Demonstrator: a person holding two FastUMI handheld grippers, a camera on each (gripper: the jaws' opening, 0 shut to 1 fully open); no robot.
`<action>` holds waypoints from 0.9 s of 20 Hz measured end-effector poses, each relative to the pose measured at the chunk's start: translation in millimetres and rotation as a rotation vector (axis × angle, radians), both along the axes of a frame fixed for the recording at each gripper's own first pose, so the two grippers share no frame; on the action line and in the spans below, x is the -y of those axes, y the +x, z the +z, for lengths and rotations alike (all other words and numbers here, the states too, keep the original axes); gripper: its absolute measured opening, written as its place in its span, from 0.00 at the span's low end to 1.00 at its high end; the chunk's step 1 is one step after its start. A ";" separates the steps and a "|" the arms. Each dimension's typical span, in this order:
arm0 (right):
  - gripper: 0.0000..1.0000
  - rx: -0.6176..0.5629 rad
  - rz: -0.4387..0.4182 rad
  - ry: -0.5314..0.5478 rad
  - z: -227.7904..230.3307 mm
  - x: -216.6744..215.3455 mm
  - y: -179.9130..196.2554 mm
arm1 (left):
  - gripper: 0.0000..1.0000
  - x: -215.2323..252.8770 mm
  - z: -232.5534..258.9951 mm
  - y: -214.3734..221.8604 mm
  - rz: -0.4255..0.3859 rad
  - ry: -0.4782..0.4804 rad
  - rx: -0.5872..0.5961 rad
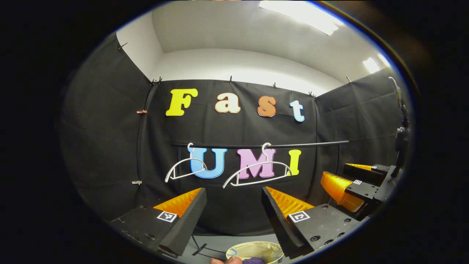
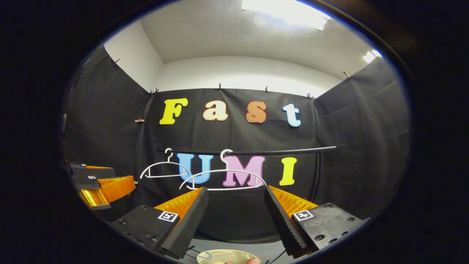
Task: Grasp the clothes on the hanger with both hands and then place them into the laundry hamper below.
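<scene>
Now, as I read it, both hangers (image 1: pixel 256 174) on the rail (image 1: pixel 260 145) hang bare, and the clothes (image 1: pixel 254 260), a purple bundle, lie in the hamper (image 1: pixel 256 250) straight below my left gripper (image 1: pixel 234 216), whose jaws stand wide and hold nothing. My right gripper (image 2: pixel 236 220) is likewise wide and empty, with the hamper (image 2: pixel 223 255) just under it. So the garment sits down and slightly ahead of both, nearer the left. I judge the placing done.
</scene>
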State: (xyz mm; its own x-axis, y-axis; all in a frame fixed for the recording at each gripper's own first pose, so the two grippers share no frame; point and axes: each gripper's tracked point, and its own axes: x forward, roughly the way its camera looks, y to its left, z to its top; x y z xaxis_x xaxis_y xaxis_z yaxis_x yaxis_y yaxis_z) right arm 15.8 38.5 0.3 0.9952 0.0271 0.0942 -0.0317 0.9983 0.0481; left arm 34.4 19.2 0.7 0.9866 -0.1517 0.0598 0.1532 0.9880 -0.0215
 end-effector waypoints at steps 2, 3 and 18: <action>0.98 -0.010 0.002 0.001 -2.8 -0.3 0.0 | 0.94 -0.5 -2.8 0.7 -0.003 0.005 -0.006; 0.98 -0.013 0.001 0.004 -3.4 0.2 1.6 | 0.94 0.3 -1.6 0.9 -0.006 0.002 -0.001; 0.98 -0.051 -0.052 0.005 -17.6 15.8 6.6 | 0.94 6.2 -1.6 16.0 -0.023 -0.009 0.021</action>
State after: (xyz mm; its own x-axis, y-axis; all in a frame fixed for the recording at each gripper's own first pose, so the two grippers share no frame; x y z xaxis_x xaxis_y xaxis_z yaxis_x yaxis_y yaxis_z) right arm 22.4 22.7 -17.3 0.9987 -0.0254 0.0432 0.0231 0.9983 0.0532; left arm 50.3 13.0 -0.9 0.9813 -0.1742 0.0819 0.1769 0.9839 -0.0270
